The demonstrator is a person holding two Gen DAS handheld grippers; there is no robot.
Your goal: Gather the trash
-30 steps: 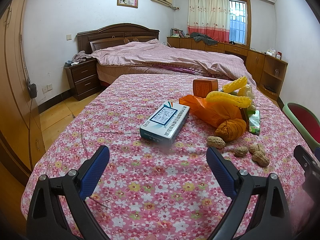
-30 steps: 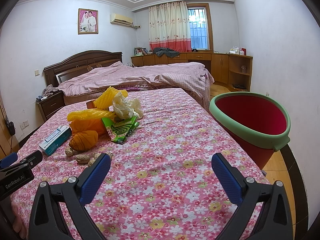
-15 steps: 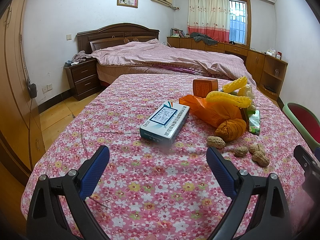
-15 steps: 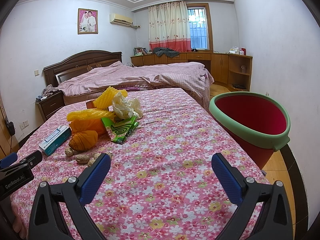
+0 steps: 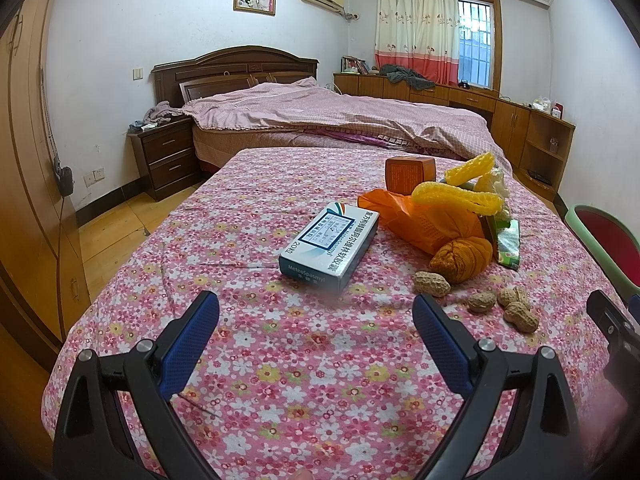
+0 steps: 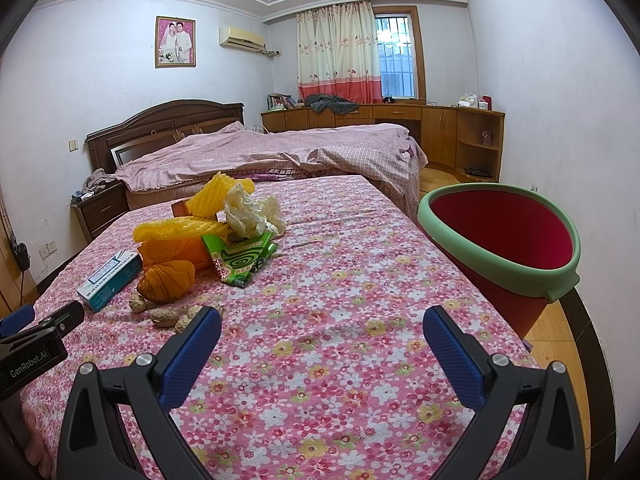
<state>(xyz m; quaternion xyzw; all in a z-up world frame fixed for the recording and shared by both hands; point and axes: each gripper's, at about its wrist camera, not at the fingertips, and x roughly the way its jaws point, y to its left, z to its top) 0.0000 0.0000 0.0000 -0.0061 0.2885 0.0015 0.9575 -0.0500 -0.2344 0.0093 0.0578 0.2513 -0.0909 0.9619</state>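
Trash lies on a flowered cloth: a white-blue medicine box (image 5: 330, 246) (image 6: 110, 279), an orange plastic bag (image 5: 436, 232) (image 6: 172, 264), yellow foam nets (image 5: 456, 198) (image 6: 180, 230), a green wrapper (image 5: 508, 242) (image 6: 238, 258), crumpled white plastic (image 6: 250, 214), an orange carton (image 5: 408, 174) and several peanuts (image 5: 480, 300) (image 6: 164, 316). A red bin with a green rim (image 6: 500, 240) (image 5: 608, 240) stands at the right edge. My left gripper (image 5: 316, 316) is open, just short of the box. My right gripper (image 6: 322, 326) is open and empty over bare cloth, left of the bin.
A bed with a pink quilt (image 5: 340, 116) lies behind the cloth. A dark nightstand (image 5: 168, 156) stands at the left, wooden cabinets (image 6: 440, 136) along the far wall, a wardrobe (image 5: 28, 200) at the left. The left gripper's body (image 6: 32, 344) shows in the right wrist view.
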